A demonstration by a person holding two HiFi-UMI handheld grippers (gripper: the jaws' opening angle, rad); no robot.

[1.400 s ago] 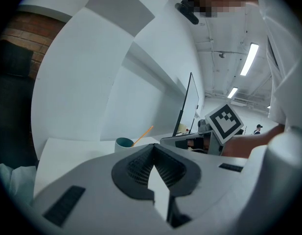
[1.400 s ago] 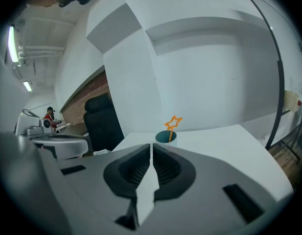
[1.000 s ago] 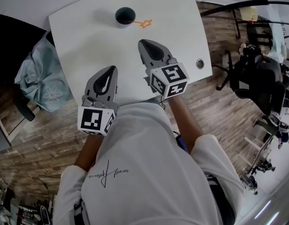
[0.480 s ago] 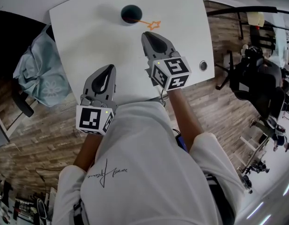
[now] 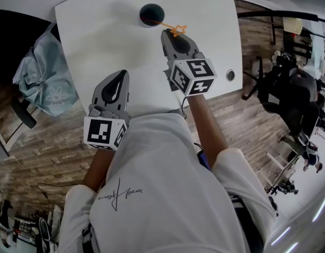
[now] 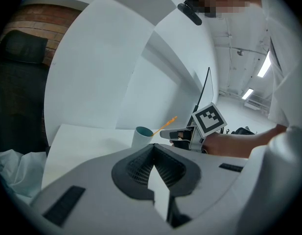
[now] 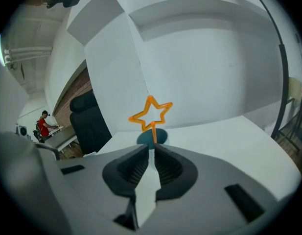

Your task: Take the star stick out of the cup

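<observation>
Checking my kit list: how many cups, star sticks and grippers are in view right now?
Cup: 1
Star stick: 1
Grippers: 2 (left gripper, right gripper)
Total: 4

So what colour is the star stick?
Orange; the star stick shows best in the right gripper view.

A white, round-cornered table (image 5: 99, 51) stood on a grey-brown wood-plank floor (image 5: 41, 157). A pale blue cloth (image 5: 43, 83) lay bunched beside its left edge. Black office chairs (image 5: 288, 96) stood right. White walls (image 7: 204, 67) rose behind, under a ceiling strip light (image 6: 263, 67).
</observation>
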